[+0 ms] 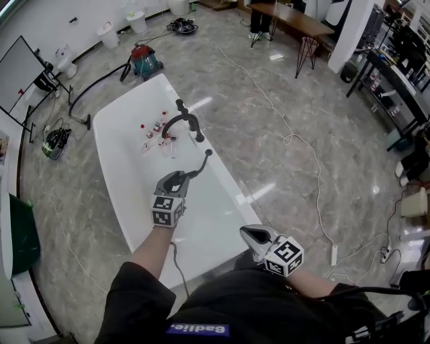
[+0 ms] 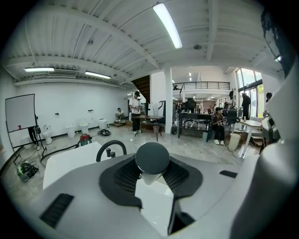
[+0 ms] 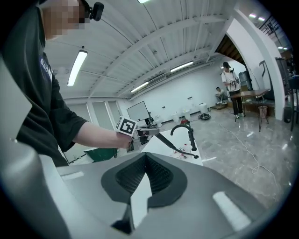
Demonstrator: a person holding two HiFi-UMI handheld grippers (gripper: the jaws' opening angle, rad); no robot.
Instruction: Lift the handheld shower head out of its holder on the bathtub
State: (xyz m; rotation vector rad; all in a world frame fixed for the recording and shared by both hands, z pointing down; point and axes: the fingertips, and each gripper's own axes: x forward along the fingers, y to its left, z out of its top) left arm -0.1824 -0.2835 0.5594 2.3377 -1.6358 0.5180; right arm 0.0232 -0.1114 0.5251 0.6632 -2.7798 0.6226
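The white bathtub [image 1: 107, 134] lies ahead with its black arched faucet [image 1: 183, 119] on the right rim. My left gripper [image 1: 180, 180] is shut on the black handheld shower head [image 1: 200, 164], which slants from the jaws toward the faucet. In the left gripper view its round dark end [image 2: 152, 158] sits clamped between the jaws, with the faucet [image 2: 111, 149] behind. In the right gripper view the left gripper [image 3: 140, 133] holds the wand [image 3: 173, 145], whose far end is low beside the faucet [image 3: 187, 133]. I cannot tell whether that end touches the holder. My right gripper [image 1: 247, 232] hangs shut and empty near the tub's near corner.
Small red-capped items [image 1: 154, 131] lie in the tub. A red vacuum [image 1: 144, 60] with a black hose stands beyond it. A white cable [image 1: 302, 144] runs across the marble floor to a power strip [image 1: 334, 254]. A table [image 1: 289, 20] and shelves [image 1: 396, 80] stand at the back right.
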